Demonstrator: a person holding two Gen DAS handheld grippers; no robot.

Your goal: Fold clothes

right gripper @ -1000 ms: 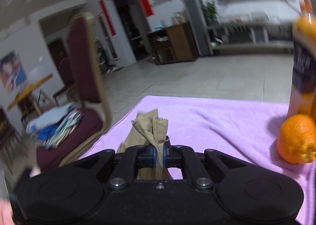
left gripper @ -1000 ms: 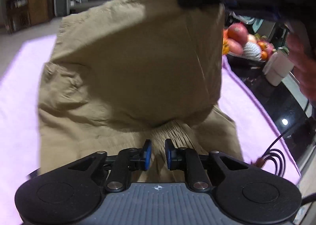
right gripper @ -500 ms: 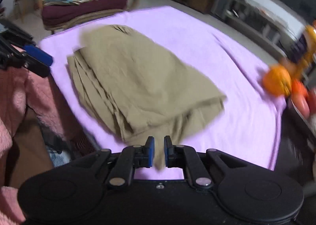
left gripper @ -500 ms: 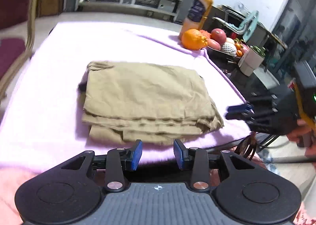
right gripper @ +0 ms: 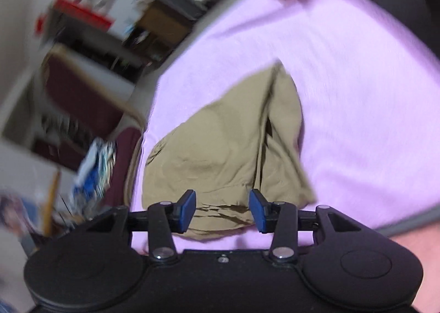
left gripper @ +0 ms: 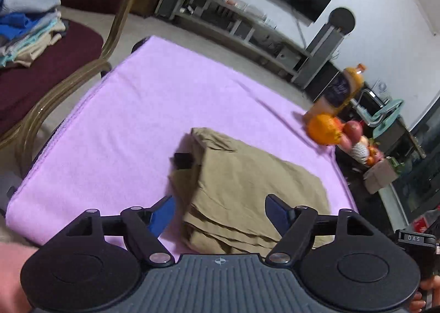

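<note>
1. The folded khaki garment point(left gripper: 255, 192) lies lower centre on the purple cloth point(left gripper: 132, 126); its loose right flap could slide open.
2. Left gripper point(left gripper: 218, 210) and right gripper point(right gripper: 222, 210) are opening, gripping nothing; a pad could snag the fabric's near edge.
3. The orange point(left gripper: 321, 129), right of centre, could roll if nudged.

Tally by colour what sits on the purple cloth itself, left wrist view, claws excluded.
Khaki folded garment: 1
Orange fruit: 1
Orange juice bottle: 1, at the cloth's edge
Black object, tucked against the garment: 1
Total: 4

Both black grippers, left gripper point(left gripper: 219, 210) and right gripper point(right gripper: 222, 210), carry blue-padded jaws and silver screws.
</note>
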